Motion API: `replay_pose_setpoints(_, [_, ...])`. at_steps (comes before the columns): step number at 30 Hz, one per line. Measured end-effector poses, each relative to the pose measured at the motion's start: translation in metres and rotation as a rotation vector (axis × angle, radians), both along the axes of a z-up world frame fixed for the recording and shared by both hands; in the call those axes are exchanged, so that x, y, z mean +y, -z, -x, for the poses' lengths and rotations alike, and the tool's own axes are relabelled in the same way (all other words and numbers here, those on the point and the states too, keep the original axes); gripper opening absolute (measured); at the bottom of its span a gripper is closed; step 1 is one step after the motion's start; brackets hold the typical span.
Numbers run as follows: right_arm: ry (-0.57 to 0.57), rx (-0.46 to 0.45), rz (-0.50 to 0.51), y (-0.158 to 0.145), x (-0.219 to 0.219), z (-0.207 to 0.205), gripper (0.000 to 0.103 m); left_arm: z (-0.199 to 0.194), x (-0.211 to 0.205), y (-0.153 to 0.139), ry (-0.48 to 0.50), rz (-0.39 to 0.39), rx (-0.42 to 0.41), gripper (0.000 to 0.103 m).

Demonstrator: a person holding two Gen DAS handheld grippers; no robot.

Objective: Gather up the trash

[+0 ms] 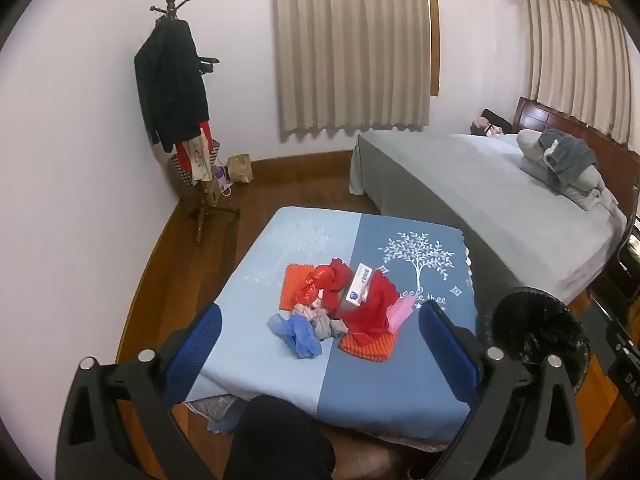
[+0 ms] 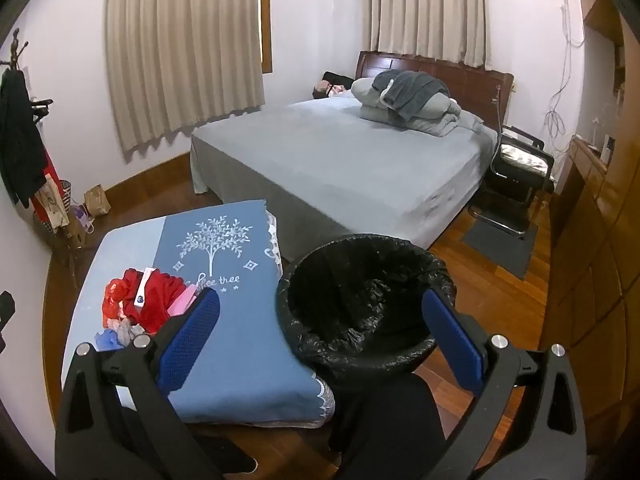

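A pile of trash lies on a low table with a blue cloth (image 1: 256,356): red crumpled plastic (image 1: 372,308), a white box (image 1: 360,286), orange ridged pieces (image 1: 294,284), a blue crumpled bag (image 1: 300,334), grey wads (image 1: 324,322) and a pink piece (image 1: 400,312). My left gripper (image 1: 320,354) is open and empty, held above the table's near edge in front of the pile. A bin lined with a black bag (image 2: 360,308) stands right of the table. My right gripper (image 2: 320,338) is open and empty above the bin's near rim. The pile (image 2: 148,300) shows at its left.
A bed with a grey cover (image 2: 340,168) stands behind the table and bin. A coat stand with dark clothes (image 1: 176,92) is in the left corner, with bags (image 1: 240,168) on the wood floor. A black chair (image 2: 516,176) stands beside the bed.
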State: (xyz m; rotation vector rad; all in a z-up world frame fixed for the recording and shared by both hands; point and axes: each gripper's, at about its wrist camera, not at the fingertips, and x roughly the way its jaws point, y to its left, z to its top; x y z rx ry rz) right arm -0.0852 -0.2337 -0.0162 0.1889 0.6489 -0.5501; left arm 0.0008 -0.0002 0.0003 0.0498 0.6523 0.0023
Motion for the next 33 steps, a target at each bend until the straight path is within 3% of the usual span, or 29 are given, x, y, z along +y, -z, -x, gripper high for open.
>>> replay_pose_setpoints(22, [0.000,0.012,0.005,0.006,-0.002,-0.005,0.098,-0.010,-0.002,0.023,0.018,0.019,0.028,0.097])
replay_pose_setpoints(33, [0.003,0.016,0.005,0.006,-0.002,-0.007,0.098,-0.009,-0.004,0.016,0.028,0.018,0.035,0.097])
